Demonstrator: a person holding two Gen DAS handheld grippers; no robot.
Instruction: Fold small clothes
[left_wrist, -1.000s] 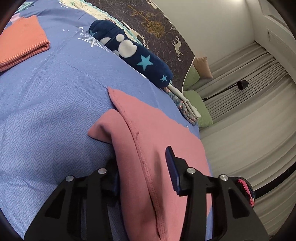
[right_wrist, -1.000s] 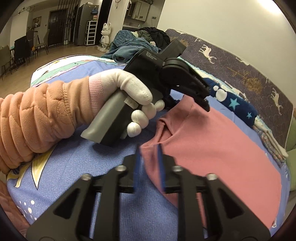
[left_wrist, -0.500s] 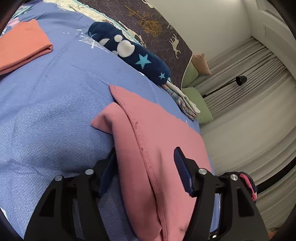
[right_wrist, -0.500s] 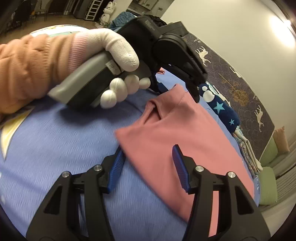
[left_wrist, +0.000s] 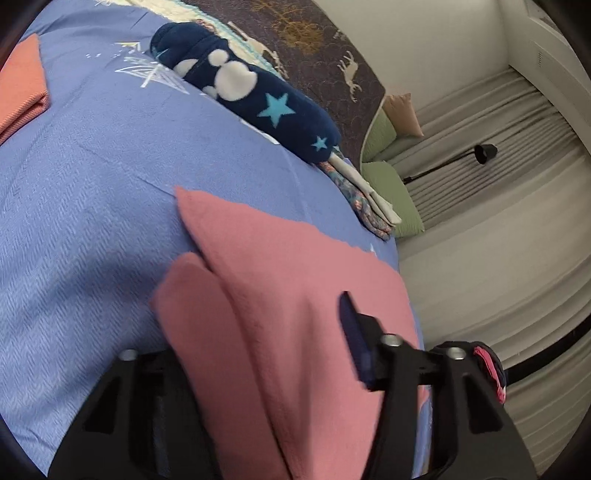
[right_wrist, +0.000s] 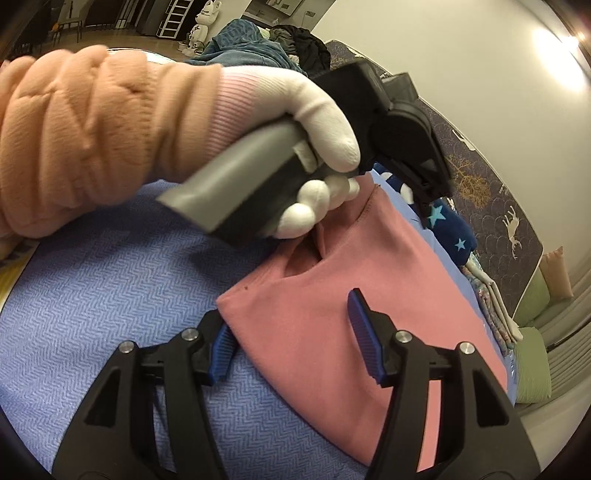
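A pink garment (left_wrist: 295, 295) lies partly folded on the blue bedspread (left_wrist: 92, 221). My left gripper (left_wrist: 258, 354) straddles its near edge and its jaws are closing. The right pad stands clear above the cloth, while a pink fold hides the left finger. In the right wrist view the pink garment (right_wrist: 332, 295) has its near corner between the blue pads of my right gripper (right_wrist: 291, 343), whose jaws are opening without pressing on it. A white-gloved hand (right_wrist: 321, 122) holds the left gripper over the garment's far end.
A folded orange garment (left_wrist: 22, 92) lies at the far left. A navy star-patterned fleece roll (left_wrist: 251, 96) and folded patterned cloths (left_wrist: 365, 199) sit along the headboard. The bed's edge drops off at the right, near green cushions (left_wrist: 391, 184) and a lamp (left_wrist: 484, 153).
My right gripper has let go of the garment's corner and opened around it. The left gripper spread its jaws and slid forward, so a pink fold now covers its left finger.
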